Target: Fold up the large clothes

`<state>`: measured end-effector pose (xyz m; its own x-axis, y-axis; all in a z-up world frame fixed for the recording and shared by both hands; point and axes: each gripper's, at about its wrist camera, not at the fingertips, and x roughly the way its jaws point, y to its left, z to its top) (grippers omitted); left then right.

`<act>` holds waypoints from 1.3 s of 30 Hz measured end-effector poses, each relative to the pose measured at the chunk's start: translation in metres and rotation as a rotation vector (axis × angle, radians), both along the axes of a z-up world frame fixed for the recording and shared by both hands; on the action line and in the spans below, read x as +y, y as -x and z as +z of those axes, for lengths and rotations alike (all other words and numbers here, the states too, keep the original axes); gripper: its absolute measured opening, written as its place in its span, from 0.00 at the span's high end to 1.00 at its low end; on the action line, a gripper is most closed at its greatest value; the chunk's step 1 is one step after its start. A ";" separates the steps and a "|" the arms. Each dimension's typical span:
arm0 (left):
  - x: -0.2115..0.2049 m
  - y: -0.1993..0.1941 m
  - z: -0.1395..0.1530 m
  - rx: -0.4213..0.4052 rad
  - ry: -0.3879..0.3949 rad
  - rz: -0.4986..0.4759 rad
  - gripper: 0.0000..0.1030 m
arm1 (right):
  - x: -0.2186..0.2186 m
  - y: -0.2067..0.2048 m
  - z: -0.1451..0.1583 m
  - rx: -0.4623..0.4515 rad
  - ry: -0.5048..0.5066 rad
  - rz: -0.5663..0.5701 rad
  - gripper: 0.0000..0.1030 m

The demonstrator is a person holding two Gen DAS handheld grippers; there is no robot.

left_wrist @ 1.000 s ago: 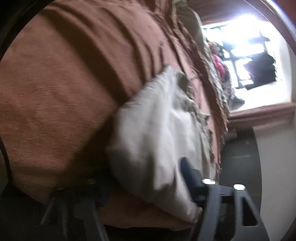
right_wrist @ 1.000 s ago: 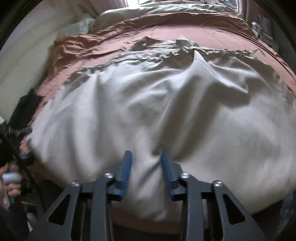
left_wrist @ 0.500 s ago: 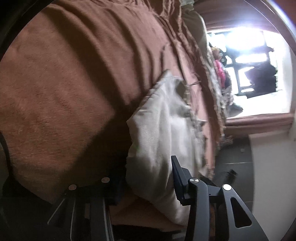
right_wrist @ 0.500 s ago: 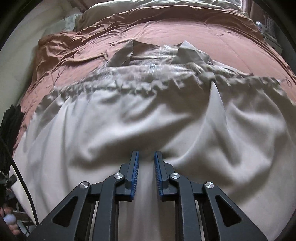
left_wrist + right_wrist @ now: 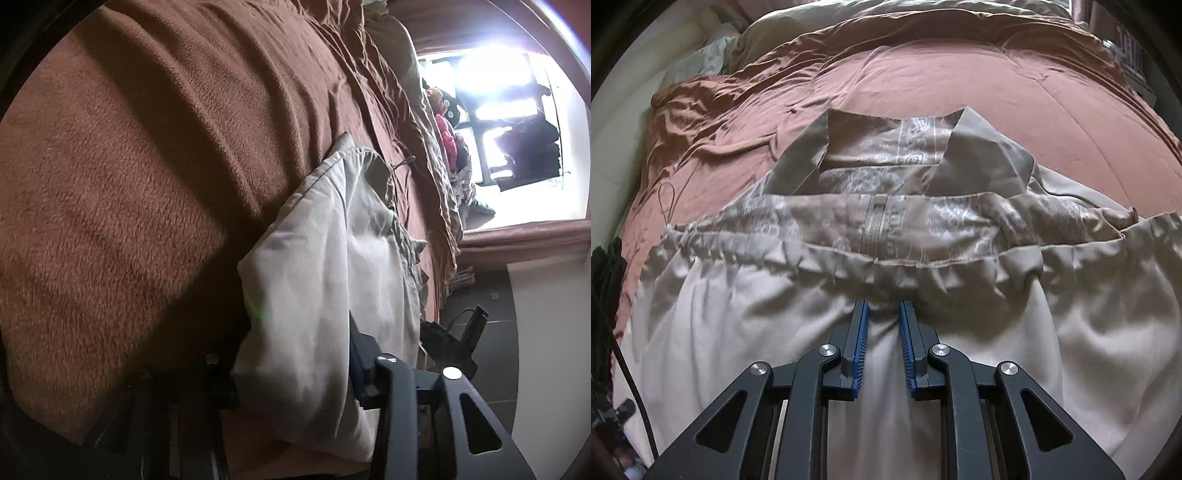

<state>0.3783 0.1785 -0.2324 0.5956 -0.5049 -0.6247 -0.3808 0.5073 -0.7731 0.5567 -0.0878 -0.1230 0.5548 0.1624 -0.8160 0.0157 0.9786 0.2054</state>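
A large beige garment (image 5: 746, 317) with a patterned bodice and collar (image 5: 879, 173) lies spread on a brown bed cover (image 5: 923, 77). My right gripper (image 5: 882, 314) rests on the pale skirt part just below the gathered waist seam, its blue-padded jaws a narrow gap apart with fabric between them. In the left wrist view the same garment (image 5: 325, 266) hangs bunched over the bed edge. My left gripper (image 5: 295, 354) stands around this bunch; only its right finger (image 5: 369, 354) shows clearly, the left one is in shadow behind the cloth.
The brown blanket (image 5: 129, 166) fills the left wrist view. A bright window (image 5: 498, 110) and piled clothes (image 5: 447, 133) lie beyond. Dark floor tiles (image 5: 491, 325) and a white wall are at the right. Pale pillows (image 5: 713, 59) sit at the bed's far left.
My right gripper has moved forward up the garment to the waist seam and its jaws have narrowed. The bodice and collar have come into view. The left gripper's jaws have closed in on the bunched cloth.
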 end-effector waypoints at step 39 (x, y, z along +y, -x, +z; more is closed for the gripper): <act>-0.240 -0.040 0.252 -0.566 -0.128 -0.487 0.83 | -0.034 0.237 -0.031 -0.092 -0.392 0.041 0.86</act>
<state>0.4181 -0.0619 0.0193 0.5710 -0.7371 -0.3615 0.3465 0.6156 -0.7079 0.3195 -0.1214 -0.1538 0.6097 0.4746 -0.6348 -0.0573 0.8252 0.5619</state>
